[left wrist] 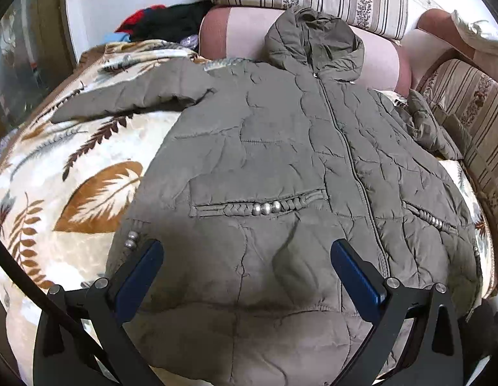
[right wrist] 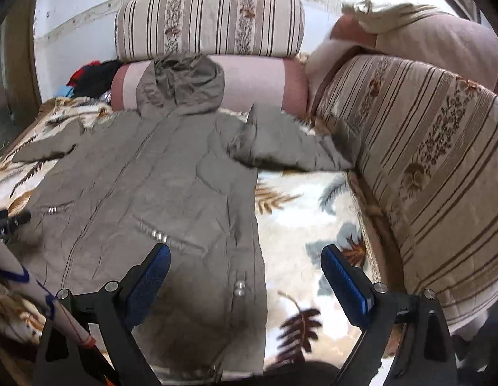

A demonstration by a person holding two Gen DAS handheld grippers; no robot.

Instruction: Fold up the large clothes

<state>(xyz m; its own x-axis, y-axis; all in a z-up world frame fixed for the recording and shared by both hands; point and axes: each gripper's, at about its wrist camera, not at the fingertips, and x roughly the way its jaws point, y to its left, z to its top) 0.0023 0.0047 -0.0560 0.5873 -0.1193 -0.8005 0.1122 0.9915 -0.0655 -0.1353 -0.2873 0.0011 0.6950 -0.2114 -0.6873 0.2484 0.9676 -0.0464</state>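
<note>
An olive-grey quilted hooded jacket (left wrist: 281,148) lies face up, zipped, on a leaf-patterned blanket (left wrist: 71,193). Its hood rests against a pink bolster (left wrist: 236,35). One sleeve stretches out to the left; the other is bunched at the right against the striped cushions. My left gripper (left wrist: 247,257) hovers open over the jacket's lower hem, nothing between its blue pads. In the right wrist view the same jacket (right wrist: 145,193) fills the left half. My right gripper (right wrist: 244,260) stands open above the jacket's right hem edge and the blanket (right wrist: 306,212), holding nothing.
Striped floral cushions (right wrist: 210,22) line the back wall and the right side (right wrist: 426,167). A pile of dark and red clothes (left wrist: 165,22) sits at the back left. A sleeve (right wrist: 39,292) and part of the other gripper (right wrist: 10,220) show at the left edge of the right wrist view.
</note>
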